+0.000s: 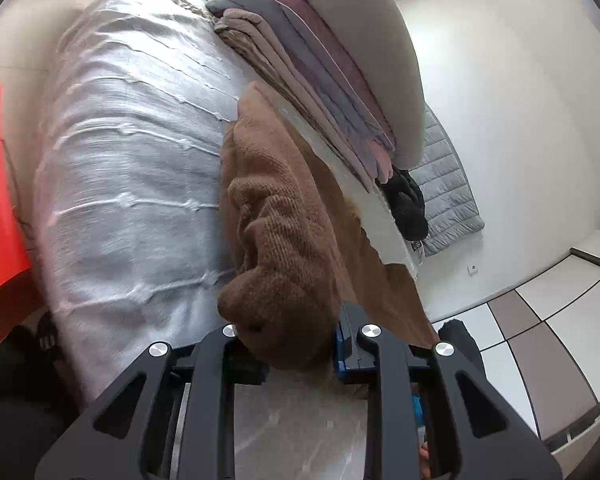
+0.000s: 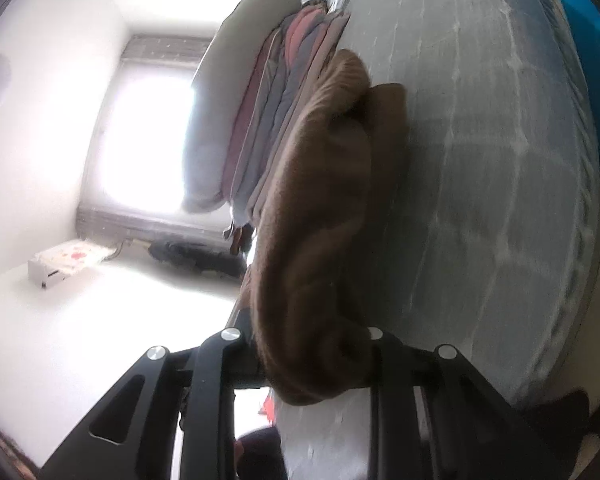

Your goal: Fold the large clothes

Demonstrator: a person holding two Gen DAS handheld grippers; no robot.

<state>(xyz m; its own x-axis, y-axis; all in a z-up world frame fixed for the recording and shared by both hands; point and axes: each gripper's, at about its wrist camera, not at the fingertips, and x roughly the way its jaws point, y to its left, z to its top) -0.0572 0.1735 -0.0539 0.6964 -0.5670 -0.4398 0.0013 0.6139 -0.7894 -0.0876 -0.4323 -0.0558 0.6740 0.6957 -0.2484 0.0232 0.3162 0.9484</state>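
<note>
bed (image 1: 132,168) w/ pale grey wrinkled cover fills the left wrist view from 7 to 12 o'clock. on it: brown knit garment (image 1: 284,216) at centre, stack of folded clothes (image 1: 340,92) just beyond at 1 o'clock, touching it, grey pillow (image 1: 364,40) on top.

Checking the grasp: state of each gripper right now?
Left gripper: shut on the brown sweater.
Right gripper: shut on the brown sweater.

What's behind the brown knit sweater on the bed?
Behind the brown knit sweater stands a stack of folded quilts with a grey pillow on top, on the pale bedspread. The stack's near lower edge is hidden by the sweater.
</note>
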